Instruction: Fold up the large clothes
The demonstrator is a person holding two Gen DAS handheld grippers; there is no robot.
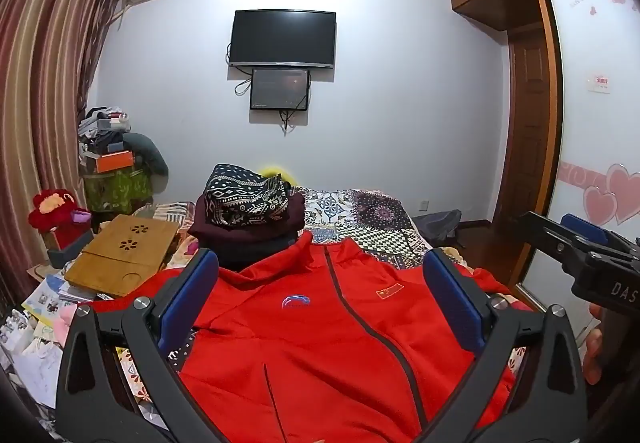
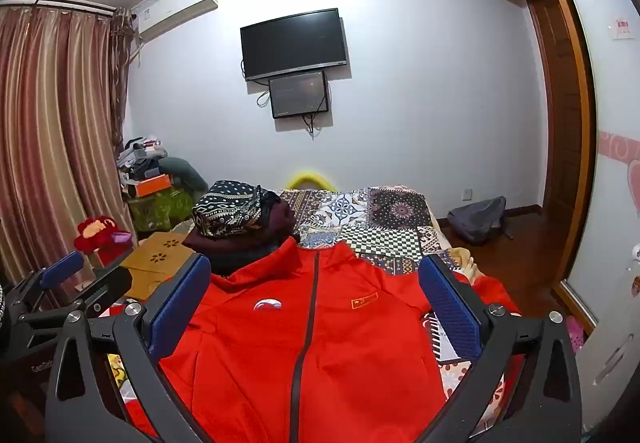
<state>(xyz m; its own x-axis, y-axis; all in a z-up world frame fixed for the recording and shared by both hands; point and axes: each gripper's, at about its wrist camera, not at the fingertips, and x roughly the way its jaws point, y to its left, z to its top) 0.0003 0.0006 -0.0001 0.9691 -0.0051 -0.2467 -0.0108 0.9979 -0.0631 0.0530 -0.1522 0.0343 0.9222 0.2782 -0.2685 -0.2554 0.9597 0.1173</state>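
One red zip-front jacket with a dark central zipper point(image 1: 320, 331) lies front-up and spread flat on the bed with the patchwork-patterned cover point(image 1: 372, 219), its collar pointing toward the far wall. The left gripper point(image 1: 320, 307) and the right gripper point(image 2: 316, 315) both hover above the jacket's chest with jaws spread wide and nothing between the blue pads; neither touches the cloth.

Risks, as judged from this arrangement: the one stack of folded dark clothes topped by a black-and-white patterned garment point(image 1: 246, 211) sits just beside the collar, so a sleeve swung inward or a collar pulled forward may snag or topple it. The one bamboo lap tray with flower cut-outs point(image 1: 124, 251) lies near the jacket's left shoulder and may catch a sleeve. The smooth fabric may slip from a shallow pinch, and a pinch that gathers both layers would drag the body along with the sleeve. The two grippers are close together and may collide.

Count: one jacket, two grippers, one stack, one tray, two wall-mounted black screens point(image 1: 282, 39).
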